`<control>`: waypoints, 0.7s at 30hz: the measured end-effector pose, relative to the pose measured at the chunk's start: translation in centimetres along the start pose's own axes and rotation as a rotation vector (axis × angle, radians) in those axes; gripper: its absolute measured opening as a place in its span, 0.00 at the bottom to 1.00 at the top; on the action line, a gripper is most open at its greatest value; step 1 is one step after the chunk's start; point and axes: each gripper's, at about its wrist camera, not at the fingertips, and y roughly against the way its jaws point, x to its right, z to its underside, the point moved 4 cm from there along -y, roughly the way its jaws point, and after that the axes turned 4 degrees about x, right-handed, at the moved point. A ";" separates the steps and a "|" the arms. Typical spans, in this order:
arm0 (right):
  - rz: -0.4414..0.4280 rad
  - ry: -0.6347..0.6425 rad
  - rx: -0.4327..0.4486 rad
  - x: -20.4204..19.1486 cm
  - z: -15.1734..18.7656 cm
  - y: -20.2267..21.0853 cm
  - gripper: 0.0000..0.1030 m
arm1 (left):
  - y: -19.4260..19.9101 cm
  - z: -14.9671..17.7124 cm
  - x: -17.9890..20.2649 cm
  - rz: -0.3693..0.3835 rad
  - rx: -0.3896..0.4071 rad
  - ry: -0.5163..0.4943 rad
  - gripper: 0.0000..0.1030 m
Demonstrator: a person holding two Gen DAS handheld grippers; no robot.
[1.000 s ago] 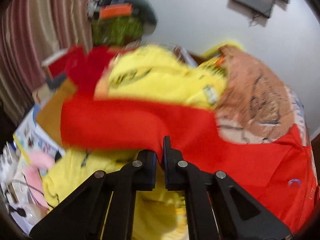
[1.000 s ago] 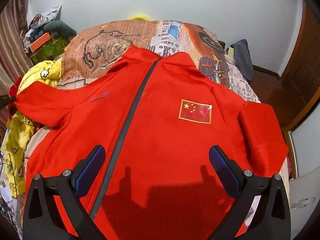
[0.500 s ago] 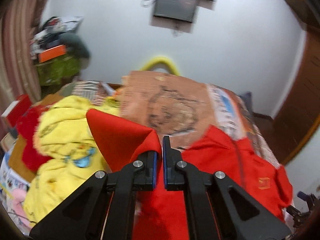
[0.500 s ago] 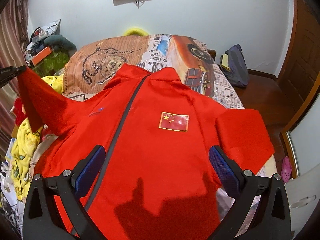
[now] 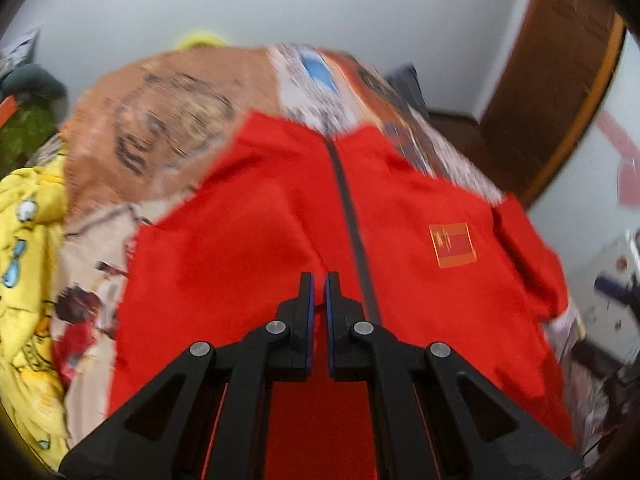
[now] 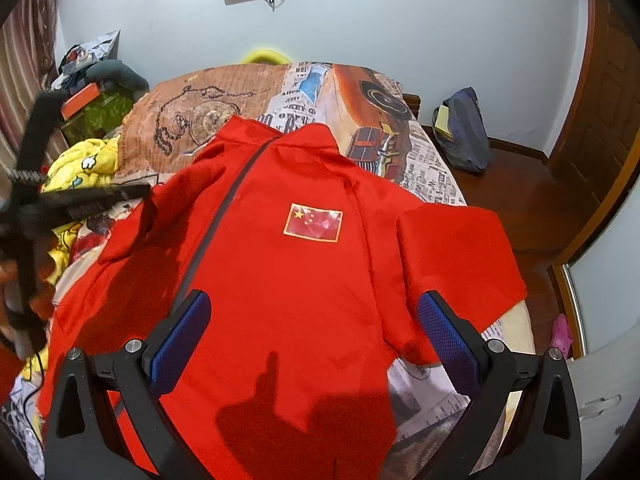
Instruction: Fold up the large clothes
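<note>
A red zip jacket (image 6: 280, 280) with a flag patch (image 6: 313, 227) lies face up on the bed. My left gripper (image 5: 318, 280) is shut on the cuff of the jacket's left sleeve (image 6: 132, 232) and holds it over the chest, just left of the dark zip (image 5: 352, 216). The right wrist view shows that gripper (image 6: 144, 191) reaching in from the left edge. The other sleeve (image 6: 456, 256) lies folded on the bed's right side. My right gripper (image 6: 314, 300) is open above the jacket's lower part, with nothing between its fingers.
The bed has a printed cover (image 6: 200, 104). A yellow cartoon blanket (image 6: 88, 164) is bunched along its left side, with cluttered shelves (image 6: 96, 92) behind. A dark backpack (image 6: 464, 136) sits on the wooden floor at right, near a brown door (image 6: 612, 100).
My left gripper has swung the sleeve from out over the yellow blanket, up and rightward, onto the jacket's front. The right gripper has drifted back slightly, still open.
</note>
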 end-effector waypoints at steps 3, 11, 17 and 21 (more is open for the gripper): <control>0.006 0.008 -0.011 0.2 0.4 -0.1 1.00 | -2.0 1.9 2.0 0.009 -0.074 -0.038 0.04; 0.002 0.035 -0.015 -0.8 -0.3 -0.4 1.00 | -0.4 4.4 0.9 0.031 -0.130 -0.059 0.17; -0.031 0.112 0.002 -4.5 -2.3 -1.2 1.00 | 4.7 4.1 -5.4 -0.081 -0.013 0.002 0.54; -0.056 0.211 0.005 -8.7 -3.5 -2.3 1.00 | 8.3 5.2 -10.8 -0.207 0.027 0.035 0.56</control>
